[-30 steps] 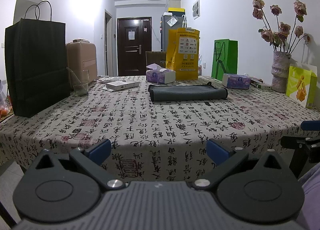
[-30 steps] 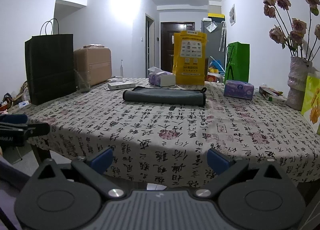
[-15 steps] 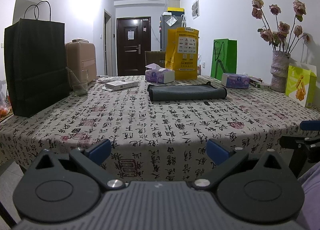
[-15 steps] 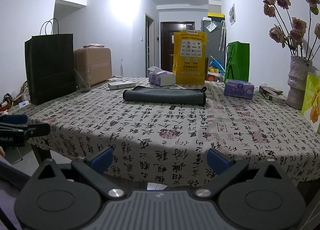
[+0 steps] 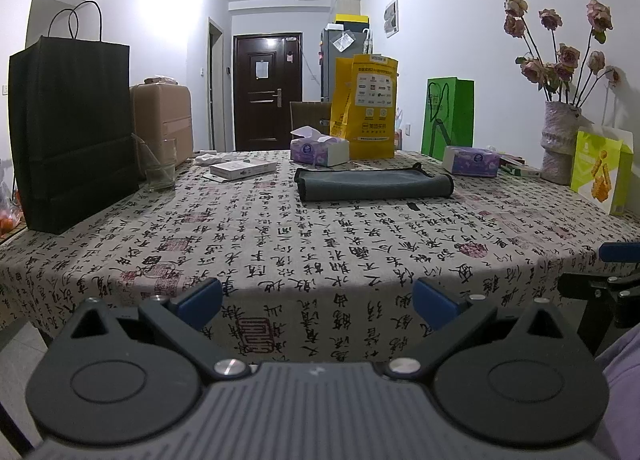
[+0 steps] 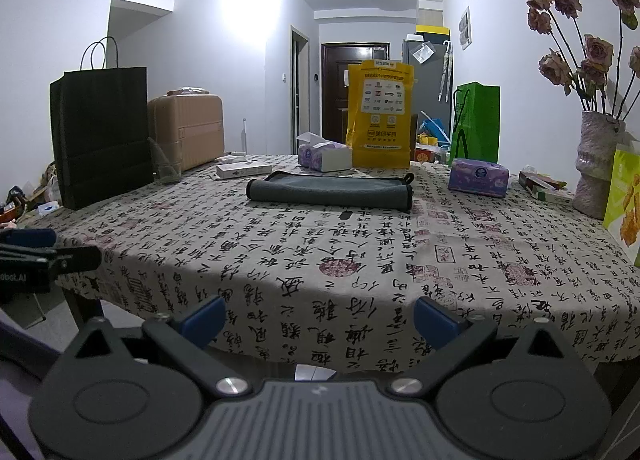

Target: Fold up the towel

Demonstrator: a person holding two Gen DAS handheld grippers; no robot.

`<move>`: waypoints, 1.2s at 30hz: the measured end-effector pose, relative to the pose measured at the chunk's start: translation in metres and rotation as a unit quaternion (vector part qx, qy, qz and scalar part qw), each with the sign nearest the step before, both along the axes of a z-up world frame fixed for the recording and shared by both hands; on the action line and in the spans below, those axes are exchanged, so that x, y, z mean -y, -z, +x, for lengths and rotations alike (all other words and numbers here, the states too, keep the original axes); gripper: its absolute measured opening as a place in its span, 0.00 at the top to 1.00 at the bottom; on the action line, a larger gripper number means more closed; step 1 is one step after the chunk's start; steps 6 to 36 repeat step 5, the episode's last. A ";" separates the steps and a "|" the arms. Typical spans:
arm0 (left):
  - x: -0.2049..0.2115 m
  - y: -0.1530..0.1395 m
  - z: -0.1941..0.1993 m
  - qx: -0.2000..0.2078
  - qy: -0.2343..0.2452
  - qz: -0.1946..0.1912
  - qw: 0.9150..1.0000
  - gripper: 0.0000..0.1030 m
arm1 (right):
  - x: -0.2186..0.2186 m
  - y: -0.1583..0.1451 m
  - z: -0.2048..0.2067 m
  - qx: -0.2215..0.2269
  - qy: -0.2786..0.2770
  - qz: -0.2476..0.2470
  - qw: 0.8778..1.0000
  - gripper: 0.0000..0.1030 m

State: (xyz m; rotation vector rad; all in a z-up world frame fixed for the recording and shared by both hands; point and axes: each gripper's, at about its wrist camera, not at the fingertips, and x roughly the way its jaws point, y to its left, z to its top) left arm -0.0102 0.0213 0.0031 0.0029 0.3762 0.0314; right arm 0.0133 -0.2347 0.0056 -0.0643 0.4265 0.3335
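Note:
A dark grey towel lies folded into a long flat strip on the far middle of the table; it also shows in the right wrist view. My left gripper is open and empty, held off the table's near edge, far from the towel. My right gripper is open and empty, also off the near edge. The right gripper shows at the right edge of the left wrist view. The left gripper shows at the left edge of the right wrist view.
The table has a calligraphy-print cloth. On it stand a black paper bag, a glass, a white box, two tissue boxes, a yellow bag, a green bag, a flower vase and a lime-green bag.

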 end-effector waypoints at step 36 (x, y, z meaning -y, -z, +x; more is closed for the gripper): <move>0.001 0.000 -0.001 0.000 0.001 0.000 1.000 0.00 | 0.000 0.000 0.000 0.000 0.000 0.000 1.000 0.02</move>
